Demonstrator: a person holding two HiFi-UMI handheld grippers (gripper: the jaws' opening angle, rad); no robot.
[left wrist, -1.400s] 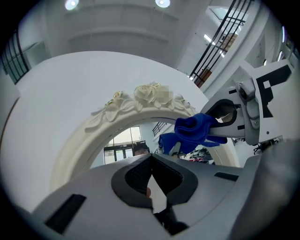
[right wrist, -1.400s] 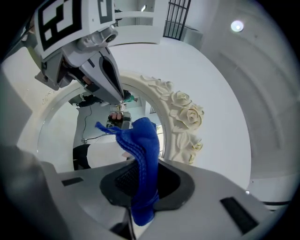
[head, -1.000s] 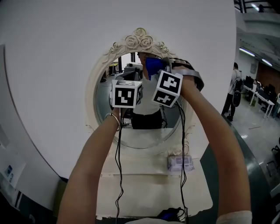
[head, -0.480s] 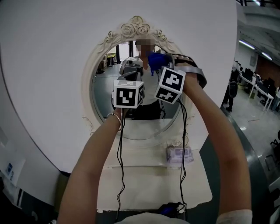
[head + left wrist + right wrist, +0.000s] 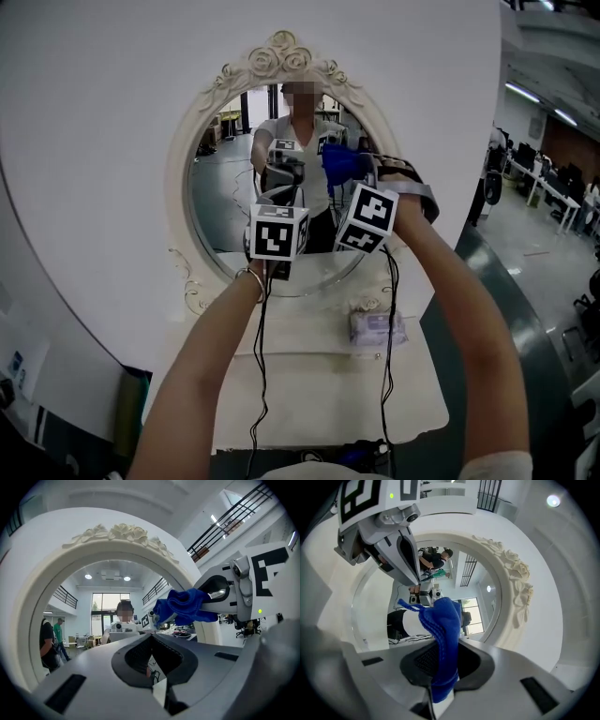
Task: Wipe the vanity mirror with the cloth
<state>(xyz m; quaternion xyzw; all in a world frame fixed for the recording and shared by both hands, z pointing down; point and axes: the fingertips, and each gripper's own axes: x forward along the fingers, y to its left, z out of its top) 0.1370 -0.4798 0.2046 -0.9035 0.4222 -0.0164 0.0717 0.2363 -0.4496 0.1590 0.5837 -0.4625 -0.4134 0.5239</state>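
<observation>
The oval vanity mirror (image 5: 225, 187) has a cream frame (image 5: 281, 58) topped with carved roses. A blue cloth (image 5: 342, 164) sits at the right-middle of the glass, and my right gripper (image 5: 361, 176) is shut on it. In the right gripper view the cloth (image 5: 443, 634) sticks up from between the jaws of that gripper (image 5: 436, 677); whether it touches the glass is unclear. My left gripper (image 5: 281, 187) hovers just left of it, before the mirror's centre. Its jaws (image 5: 157, 677) are closed with nothing in them. From the left gripper view the cloth (image 5: 185, 606) shows upper right.
A white vanity top (image 5: 309, 384) lies below the mirror with a small wrapped pack (image 5: 375, 328) on it. Cables hang from both grippers. A white curved wall (image 5: 94, 141) surrounds the mirror. An open hall with people lies to the right (image 5: 544, 187).
Both grippers have come down from the mirror's top to its middle, the blue cloth still held in the right one. More of the upper glass now shows.
</observation>
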